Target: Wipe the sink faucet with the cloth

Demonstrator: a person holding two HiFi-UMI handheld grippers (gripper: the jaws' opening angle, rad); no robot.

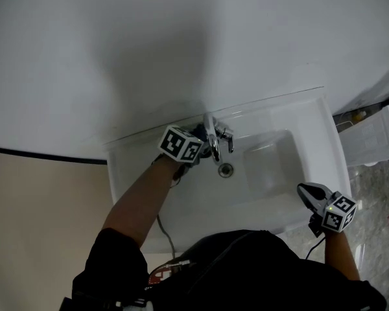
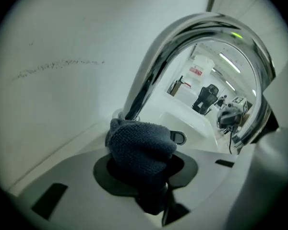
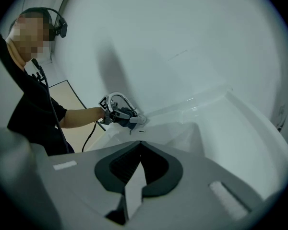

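- A white ceramic sink stands against a plain white wall. A curved chrome faucet rises from the middle of its far rim.
- Just near of the spout's tip, a round metal drain sits in the basin floor.
- The left gripper reaches in from the near left on a bare forearm and points down at the foot of the faucet. Its marker cube sits just left of the spout.
- Its jaws are clamped on a dark blue-grey terry cloth, bunched into a thick wad that bulges out past the jaw tips.
- In the left gripper view the far end of the wad lies at the base of the spout, on its left side, and seems to touch it. The chrome arch curves up and over to the right above the cloth.
- The right gripper hangs over the sink's near right corner, well apart from the faucet and cloth.
- In the right gripper view its jaws are pressed together with nothing between them, and it looks across the basin toward the faucet.
- A black cable trails from the left gripper down across the sink's near edge.
- To the right of the sink, on the floor, stands a white slatted plastic crate.
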